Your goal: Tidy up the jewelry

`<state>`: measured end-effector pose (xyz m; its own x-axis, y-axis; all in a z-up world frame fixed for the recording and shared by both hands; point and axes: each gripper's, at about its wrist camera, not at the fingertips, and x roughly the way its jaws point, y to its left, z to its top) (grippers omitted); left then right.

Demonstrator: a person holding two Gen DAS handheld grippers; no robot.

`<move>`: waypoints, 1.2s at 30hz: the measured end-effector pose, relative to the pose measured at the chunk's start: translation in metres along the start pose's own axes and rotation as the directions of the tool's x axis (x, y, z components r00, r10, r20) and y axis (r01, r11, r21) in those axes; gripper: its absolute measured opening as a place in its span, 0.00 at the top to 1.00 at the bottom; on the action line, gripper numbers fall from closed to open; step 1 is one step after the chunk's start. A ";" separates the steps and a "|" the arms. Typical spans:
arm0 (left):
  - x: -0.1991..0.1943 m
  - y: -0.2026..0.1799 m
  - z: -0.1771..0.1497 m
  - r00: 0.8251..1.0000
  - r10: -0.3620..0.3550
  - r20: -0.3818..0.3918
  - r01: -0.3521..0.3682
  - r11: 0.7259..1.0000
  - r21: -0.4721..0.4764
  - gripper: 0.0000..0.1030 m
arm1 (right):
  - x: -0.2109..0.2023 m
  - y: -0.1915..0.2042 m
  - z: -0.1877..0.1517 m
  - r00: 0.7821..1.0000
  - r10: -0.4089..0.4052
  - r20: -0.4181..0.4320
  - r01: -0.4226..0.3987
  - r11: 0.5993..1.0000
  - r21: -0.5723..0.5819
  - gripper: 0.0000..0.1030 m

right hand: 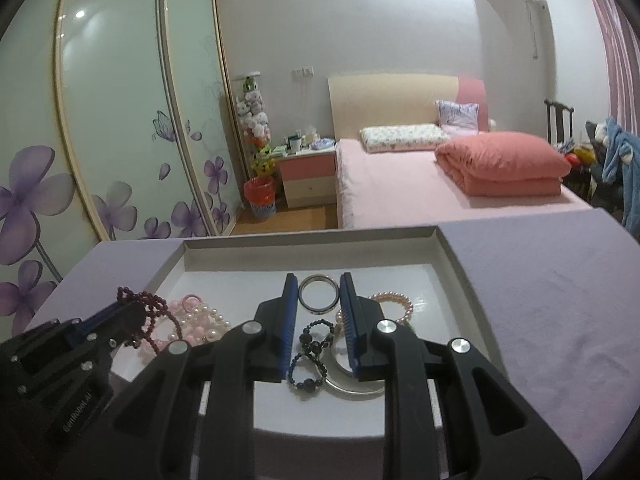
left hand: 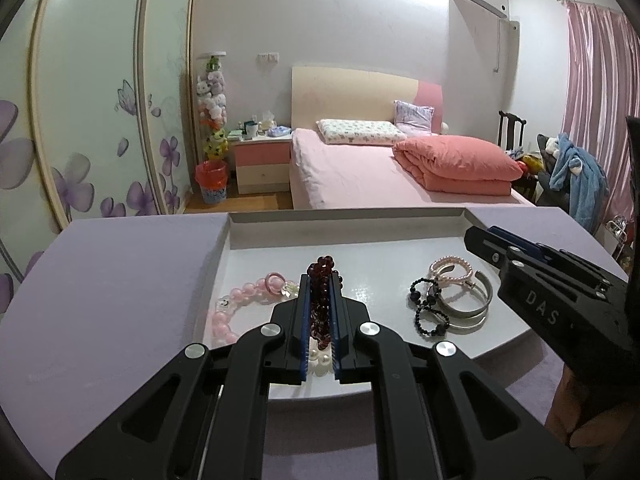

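Observation:
A white tray (left hand: 348, 222) lies on a lilac cloth. My left gripper (left hand: 320, 280) is shut on a dark red bead bracelet (left hand: 320, 270), held over the tray's left half. Pink beads (left hand: 240, 294) and white pearls (left hand: 320, 358) lie below it. My right gripper (right hand: 318, 282) is open over the right half; a silver ring bangle (right hand: 317, 294) shows between its fingertips, whether gripped I cannot tell. A black bead bracelet (right hand: 310, 354), a wide silver bangle (right hand: 352, 388) and a pink pearl bracelet (right hand: 394, 300) lie under it. The red bracelet also shows in the right wrist view (right hand: 140, 300).
The tray's raised rim (right hand: 308, 236) runs along the far side and the right. The lilac cloth (right hand: 560, 320) spreads on both sides. Beyond are a bed (left hand: 360, 168), a nightstand (left hand: 262, 164) and a floral wardrobe (left hand: 80, 120).

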<state>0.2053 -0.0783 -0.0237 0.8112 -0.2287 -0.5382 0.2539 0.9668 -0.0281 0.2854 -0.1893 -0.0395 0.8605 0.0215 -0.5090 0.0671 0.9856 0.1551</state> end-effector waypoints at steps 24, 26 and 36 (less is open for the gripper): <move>-0.055 0.049 -0.011 0.999 0.033 0.029 -0.030 0.993 -0.115 0.65 | -0.067 -0.009 -0.012 1.000 0.022 0.003 -0.022 0.999 0.049 0.51; -0.068 0.048 -0.013 0.998 0.043 0.050 -0.038 0.994 -0.106 0.57 | -0.081 -0.002 -0.016 1.000 0.019 0.005 -0.019 1.000 0.023 0.45; -0.127 0.042 -0.032 0.985 0.084 0.152 -0.073 0.994 -0.076 0.18 | -0.140 0.016 -0.035 0.999 0.000 0.047 0.001 1.000 -0.021 0.06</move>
<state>0.0959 -0.0045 0.0164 0.9002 -0.1614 -0.4044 0.1534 0.9868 -0.0525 0.1487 -0.1712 0.0048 0.8831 0.0139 -0.4689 0.0572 0.9889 0.1370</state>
